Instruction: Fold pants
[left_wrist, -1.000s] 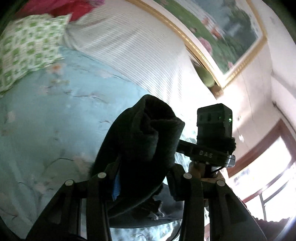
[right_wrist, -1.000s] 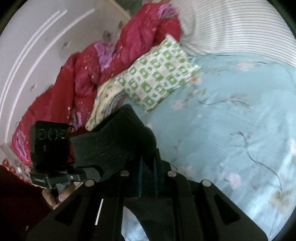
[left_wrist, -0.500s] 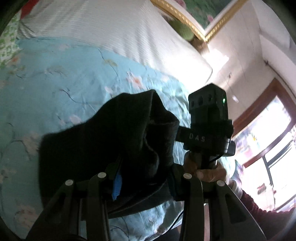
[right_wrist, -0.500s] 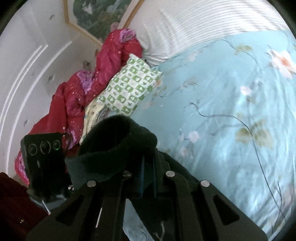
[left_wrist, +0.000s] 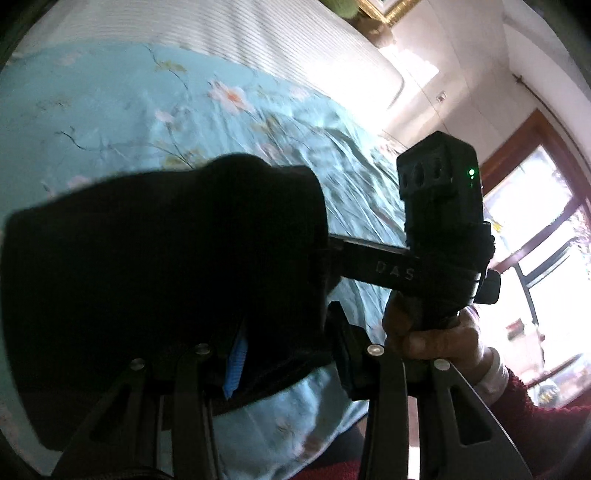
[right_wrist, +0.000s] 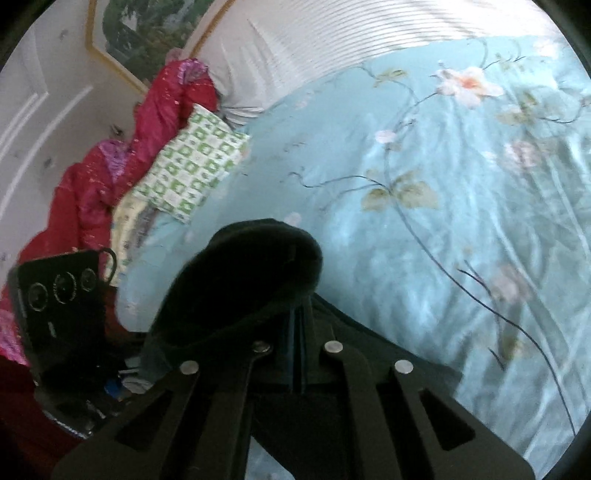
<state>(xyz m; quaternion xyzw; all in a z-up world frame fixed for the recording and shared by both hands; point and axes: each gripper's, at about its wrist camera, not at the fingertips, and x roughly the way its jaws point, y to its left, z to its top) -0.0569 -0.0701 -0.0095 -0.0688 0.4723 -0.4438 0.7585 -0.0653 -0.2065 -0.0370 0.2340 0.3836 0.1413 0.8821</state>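
Note:
The dark pants (left_wrist: 159, 266) fill the left wrist view, bunched up over my left gripper (left_wrist: 284, 347), which is shut on the cloth. In the right wrist view the pants (right_wrist: 243, 284) bulge over my right gripper (right_wrist: 299, 332), shut on the fabric too. Both hold the pants above the light blue floral bedsheet (right_wrist: 424, 229). The right gripper body (left_wrist: 439, 236) shows close beside the left in the left wrist view, held by a hand (left_wrist: 436, 336). The left gripper's body (right_wrist: 62, 314) shows at the lower left of the right wrist view. The fingertips are hidden by cloth.
A striped white bolster (right_wrist: 332, 40) lies along the head of the bed. A green-patterned pillow (right_wrist: 192, 166) and a red quilt (right_wrist: 110, 162) lie at the bed's far left. A window (left_wrist: 535, 266) is at the right. A framed picture (right_wrist: 147, 33) hangs on the wall.
Both grippers have swung to the right over the bed with the pants. The pillow and quilt have left the left wrist view; more of the sheet and the window show.

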